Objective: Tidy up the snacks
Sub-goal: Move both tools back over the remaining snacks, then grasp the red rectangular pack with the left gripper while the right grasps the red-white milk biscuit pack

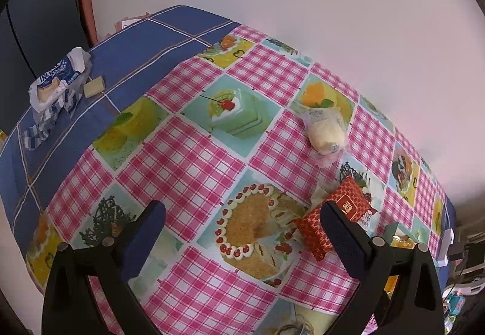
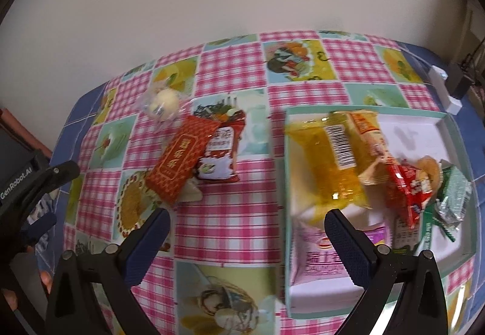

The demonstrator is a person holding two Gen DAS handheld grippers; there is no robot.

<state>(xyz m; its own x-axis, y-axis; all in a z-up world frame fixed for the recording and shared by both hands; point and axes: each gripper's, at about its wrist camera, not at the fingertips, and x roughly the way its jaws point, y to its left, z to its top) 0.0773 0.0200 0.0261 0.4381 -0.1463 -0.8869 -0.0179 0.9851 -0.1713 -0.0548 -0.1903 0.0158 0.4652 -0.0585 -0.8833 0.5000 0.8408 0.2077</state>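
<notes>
My left gripper (image 1: pixel 242 220) is open and empty above the checked tablecloth. A red patterned snack packet (image 1: pixel 339 213) lies by its right finger; it also shows in the right wrist view (image 2: pixel 182 159), overlapping a dark red packet (image 2: pixel 219 156). A clear-wrapped pale bun (image 1: pixel 326 132) lies farther back, also in the right wrist view (image 2: pixel 162 103). My right gripper (image 2: pixel 247 224) is open and empty, just left of a white tray (image 2: pixel 454 135) holding a yellow packet (image 2: pixel 330 159), a red packet (image 2: pixel 409 186), a green packet (image 2: pixel 451 198) and a pink packet (image 2: pixel 318 256).
An opened blue and white wrapper (image 1: pixel 57 77) and a small pale block (image 1: pixel 94 86) lie on the blue cloth at the far left. A white wall runs behind the table. A white device (image 2: pixel 445 86) sits at the table's right edge. The left gripper's body (image 2: pixel 27 180) shows at the left.
</notes>
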